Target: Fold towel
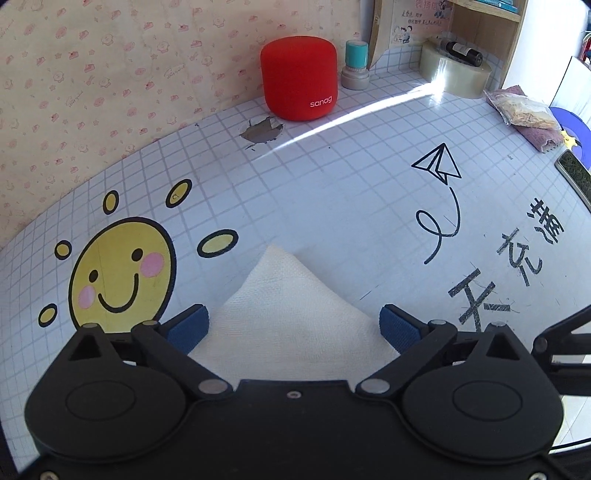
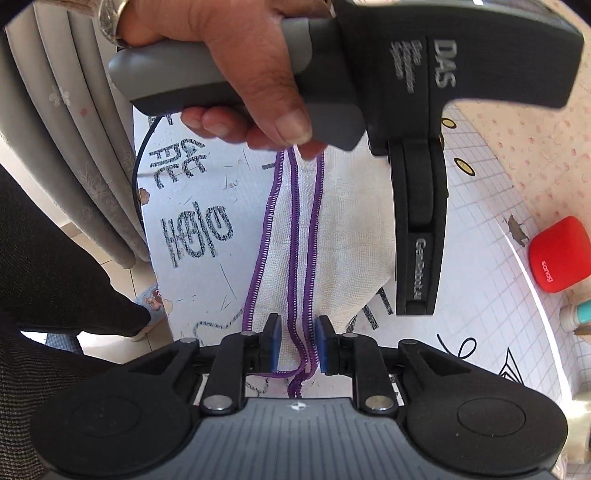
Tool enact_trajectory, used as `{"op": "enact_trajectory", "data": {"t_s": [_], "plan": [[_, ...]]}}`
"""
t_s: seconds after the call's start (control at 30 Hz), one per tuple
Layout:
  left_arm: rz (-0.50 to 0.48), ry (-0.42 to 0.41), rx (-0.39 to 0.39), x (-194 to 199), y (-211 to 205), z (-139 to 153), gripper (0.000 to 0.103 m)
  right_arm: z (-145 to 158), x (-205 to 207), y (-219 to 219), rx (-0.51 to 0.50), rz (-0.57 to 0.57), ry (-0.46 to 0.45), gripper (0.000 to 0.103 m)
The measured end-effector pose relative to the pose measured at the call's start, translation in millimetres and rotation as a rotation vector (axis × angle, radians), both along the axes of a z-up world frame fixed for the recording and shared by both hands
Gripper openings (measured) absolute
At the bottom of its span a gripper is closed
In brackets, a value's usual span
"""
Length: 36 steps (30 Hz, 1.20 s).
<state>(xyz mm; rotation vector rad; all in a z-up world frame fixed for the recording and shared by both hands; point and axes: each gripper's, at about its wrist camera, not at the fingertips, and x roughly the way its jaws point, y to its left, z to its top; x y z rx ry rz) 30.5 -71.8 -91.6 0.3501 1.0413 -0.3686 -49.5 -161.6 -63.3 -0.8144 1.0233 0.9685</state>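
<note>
Right wrist view showed the right hand-held gripper [image 2: 296, 345] partly parted around the towel [image 2: 343, 229] hems; left hand-held gripper [image 1: 293, 323] spread, towel's six-o'clock end hidden.

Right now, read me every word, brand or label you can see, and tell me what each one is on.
"sanag": red speaker.
"DAS": left gripper's body, right wrist view.
"GenRobot.AI", roughly: same gripper's finger.
"Hello": printed table cover.
Chinese characters on the table cover, small print under "DAS" and the shelf poster: not legible to me.
</note>
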Motion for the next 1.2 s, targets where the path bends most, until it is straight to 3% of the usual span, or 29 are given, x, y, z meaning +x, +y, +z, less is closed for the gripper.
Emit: {"op": "enact_trajectory", "data": {"t_s": [0.13, 0.4, 0.73, 0.87, 1.2], "plan": [[-0.049, -0.014, 0.072, -18.0, 9.6, -6.3, 0.100, -0.6, -1.7, 6.1, 0.000, -0.016, -0.005, 0.022], [-0.029, -0.029, 0.037, -32.2, 28.1, -5.0, 0.100, -8.6, -4.2, 1.4, 0.005, -0.017, -0.040, 0.027], [0.046, -0.060, -0.008, -8.4, 23.7, -13.6, 0.102, -11.1, 37.7, -17.2, -0.037, -0.078, -0.088, 0.030], [0.047, -0.077, -0.008, -3.7, 20.4, -0.5, 0.101, -4.2, 52.3, -25.9, -0.066, -0.129, -0.097, 0.030], [-0.025, 0.010, -0.012, -41.6, 30.6, 2.1, 0.101, 22.2, 73.1, -7.1, 0.036, -0.108, -0.105, 0.031]]}}
